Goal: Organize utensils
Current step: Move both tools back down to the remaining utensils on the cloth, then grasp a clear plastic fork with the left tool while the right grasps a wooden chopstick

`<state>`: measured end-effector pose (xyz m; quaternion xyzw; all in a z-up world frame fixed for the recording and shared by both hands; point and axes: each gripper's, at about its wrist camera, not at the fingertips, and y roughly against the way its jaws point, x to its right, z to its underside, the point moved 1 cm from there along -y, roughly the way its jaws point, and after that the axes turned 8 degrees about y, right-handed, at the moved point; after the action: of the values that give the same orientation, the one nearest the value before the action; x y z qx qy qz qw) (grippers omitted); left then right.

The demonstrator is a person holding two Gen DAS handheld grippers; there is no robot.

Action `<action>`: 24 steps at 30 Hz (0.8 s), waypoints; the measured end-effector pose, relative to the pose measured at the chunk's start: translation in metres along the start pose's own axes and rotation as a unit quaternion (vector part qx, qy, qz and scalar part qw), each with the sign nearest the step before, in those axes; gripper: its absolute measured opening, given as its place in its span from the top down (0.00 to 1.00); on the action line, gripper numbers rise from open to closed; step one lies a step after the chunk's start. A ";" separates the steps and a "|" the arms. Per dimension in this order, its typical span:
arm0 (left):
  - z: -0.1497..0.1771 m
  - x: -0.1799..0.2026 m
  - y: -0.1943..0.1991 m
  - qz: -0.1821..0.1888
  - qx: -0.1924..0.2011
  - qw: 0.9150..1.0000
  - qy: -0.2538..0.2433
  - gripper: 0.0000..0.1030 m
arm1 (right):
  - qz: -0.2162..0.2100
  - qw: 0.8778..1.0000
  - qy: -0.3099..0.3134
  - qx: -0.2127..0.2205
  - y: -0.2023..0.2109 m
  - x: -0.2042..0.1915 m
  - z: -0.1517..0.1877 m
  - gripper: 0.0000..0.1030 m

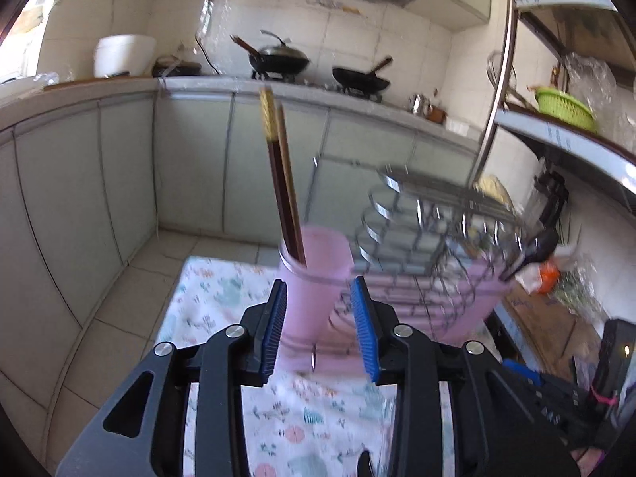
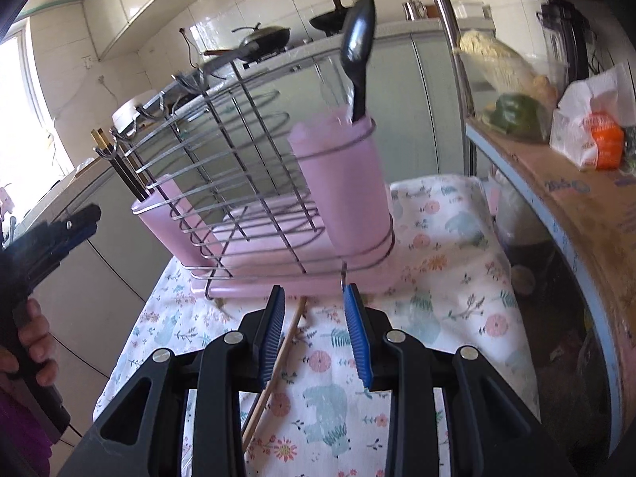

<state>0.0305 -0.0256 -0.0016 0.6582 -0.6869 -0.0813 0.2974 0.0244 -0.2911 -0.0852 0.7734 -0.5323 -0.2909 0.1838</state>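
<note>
- The surface (image 2: 449, 238) wore a soft cloth printed with small animals and flowers; my whole job sat on it.
- The rack (image 2: 238, 151) stood at its far end: thin bright wire bent into loops, over a smooth pink plastic base, with a pink cup at each end.
- One pink cup (image 1: 314, 278) already held the dark chopsticks (image 1: 280, 183), slim, glossy and gold-tipped, leaning upright. That part I judged done.
- The other cup (image 2: 342, 183) held a black plastic spoon (image 2: 357, 47), bowl up. Done as well.
- One pale wooden stick (image 2: 274, 361), thin and straight, lay loose on the cloth; I judged it the piece left to put away.
- My right gripper (image 2: 314, 338) hung over that stick, its ribbed blue fingers apart, holding nothing.
- My left gripper (image 1: 320, 332) had its fingers apart on either side of the chopstick cup; no grip that I could see.
</note>
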 end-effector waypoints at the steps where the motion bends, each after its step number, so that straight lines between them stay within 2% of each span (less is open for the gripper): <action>1: 0.006 0.001 -0.003 0.005 -0.017 1.000 -0.005 0.67 | -0.001 1.000 -0.004 -0.006 -0.002 0.001 0.002 0.71; 4: 0.023 0.003 -0.012 0.023 -0.076 0.997 -0.016 0.67 | -0.006 0.999 -0.015 -0.027 -0.008 0.005 0.008 0.71; 9: 0.056 0.005 -0.030 0.050 -0.166 0.985 -0.019 0.67 | -0.014 0.998 -0.025 -0.055 -0.016 0.008 0.016 0.71; 13: 0.081 0.017 -0.045 0.058 -0.210 0.975 -0.048 0.67 | -0.021 0.997 -0.030 -0.074 -0.024 0.009 0.021 0.71; 16: 0.097 0.028 -0.062 0.053 -0.255 0.963 -0.070 0.68 | -0.027 0.995 -0.032 -0.087 -0.029 0.011 0.024 0.71; 18: 0.108 0.036 -0.073 0.057 -0.283 0.954 -0.080 0.73 | -0.034 0.994 -0.037 -0.095 -0.032 0.012 0.026 0.70; 24: 0.130 0.043 -0.099 0.039 -0.329 0.939 -0.095 0.74 | -0.085 0.985 -0.070 -0.130 -0.047 0.017 0.032 0.73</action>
<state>0.0504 -0.1145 -0.1437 0.4860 -0.6717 -0.3530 0.4336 0.0420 -0.2890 -0.1418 0.7630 -0.4345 -0.4254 0.2194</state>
